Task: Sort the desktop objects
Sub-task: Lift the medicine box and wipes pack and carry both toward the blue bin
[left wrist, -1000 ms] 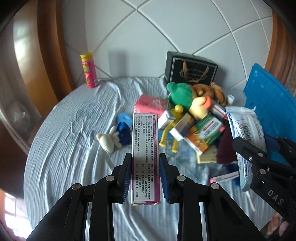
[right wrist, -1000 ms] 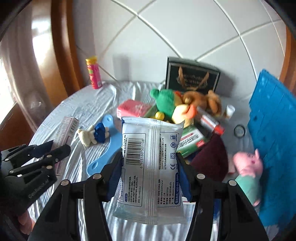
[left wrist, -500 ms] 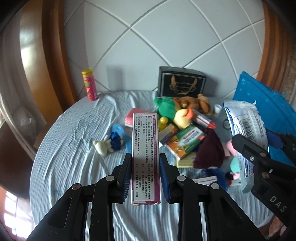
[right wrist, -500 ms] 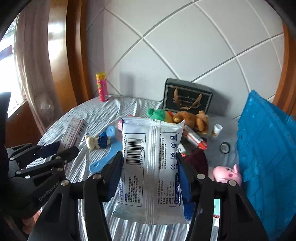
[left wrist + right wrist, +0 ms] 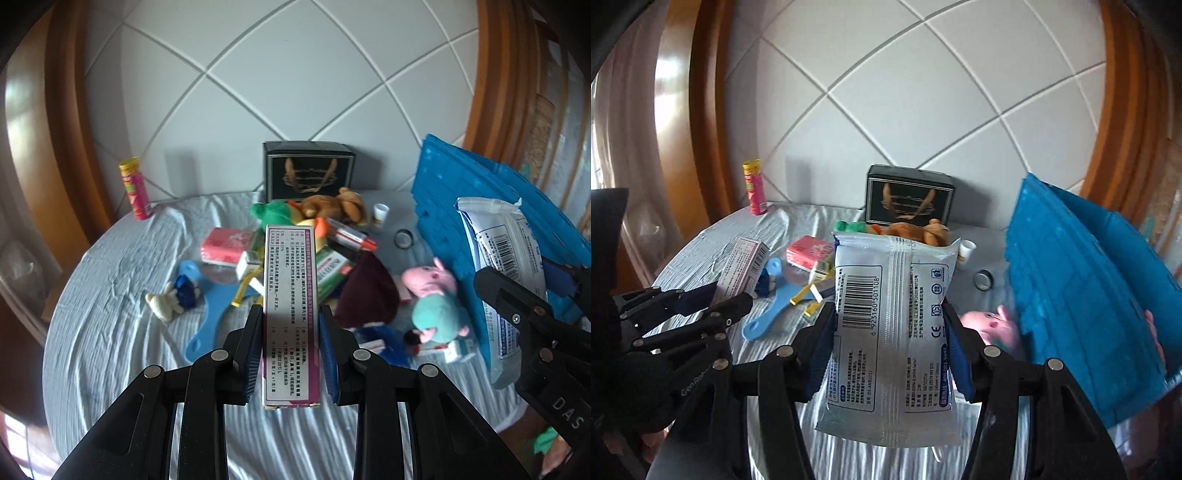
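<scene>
- Blue bin (image 5: 1082, 295) stands tilted at the table's right, nearest the right gripper (image 5: 890, 332), so that arm looks likelier to unload first.
- Wipes pack (image 5: 892, 325) sits clamped there, long axis pointing forward.
- Left gripper (image 5: 290, 343) pinches the medicine box (image 5: 290, 314) lengthwise, above the clutter.

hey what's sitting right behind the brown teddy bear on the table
A black gift box with gold print stands behind the brown teddy bear, against the tiled wall. Its bottom edge is covered by the toys.
</scene>
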The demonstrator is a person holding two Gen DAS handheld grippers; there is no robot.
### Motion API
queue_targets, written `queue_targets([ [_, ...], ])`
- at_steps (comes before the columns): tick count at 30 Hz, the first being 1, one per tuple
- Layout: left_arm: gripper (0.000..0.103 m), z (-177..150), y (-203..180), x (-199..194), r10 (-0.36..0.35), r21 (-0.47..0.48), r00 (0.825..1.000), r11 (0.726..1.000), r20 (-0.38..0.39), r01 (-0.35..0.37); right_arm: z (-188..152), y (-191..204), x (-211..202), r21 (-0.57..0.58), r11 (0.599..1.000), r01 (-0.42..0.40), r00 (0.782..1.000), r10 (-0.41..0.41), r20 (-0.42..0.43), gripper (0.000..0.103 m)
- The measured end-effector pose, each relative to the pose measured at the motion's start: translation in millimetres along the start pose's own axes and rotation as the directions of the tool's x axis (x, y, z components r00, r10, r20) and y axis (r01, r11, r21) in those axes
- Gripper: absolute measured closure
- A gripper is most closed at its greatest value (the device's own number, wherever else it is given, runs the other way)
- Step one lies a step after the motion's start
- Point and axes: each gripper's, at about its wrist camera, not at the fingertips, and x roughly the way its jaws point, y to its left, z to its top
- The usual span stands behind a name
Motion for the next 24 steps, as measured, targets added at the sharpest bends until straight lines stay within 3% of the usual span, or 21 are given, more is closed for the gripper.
queue_targets([
  [6,0.075,4.5,-34.3,-12.5,-0.047,0.036,0.999,0.998,0.022,0.047,-3.9,-24.3,-24.6,0.019,0.999,0.047,0.999,-0.047,0.011,0.048],
  [13,0.075,2.2,-86.4,-29.4,-0.047,0.047,0.998,0.998,0.042,0.045,-14.0,-68.6,-54.9,0.036,0.998,0.056,0.997,-0.058,0.048,0.048],
  [17,0.075,-4.3,-132.5,-47.8,-0.045,0.026,0.996,0.999,0.077,0.043,-26.3,-109.7,-79.4,0.021,0.998,0.055,0.995,-0.057,0.084,0.048],
  [24,0.075,-25.5,-247.6,-73.0,-0.058,0.029,0.993,0.998,0.102,0.055,-65.4,-206.8,-121.8,0.019,0.998,0.052,0.994,-0.054,0.1,0.048],
])
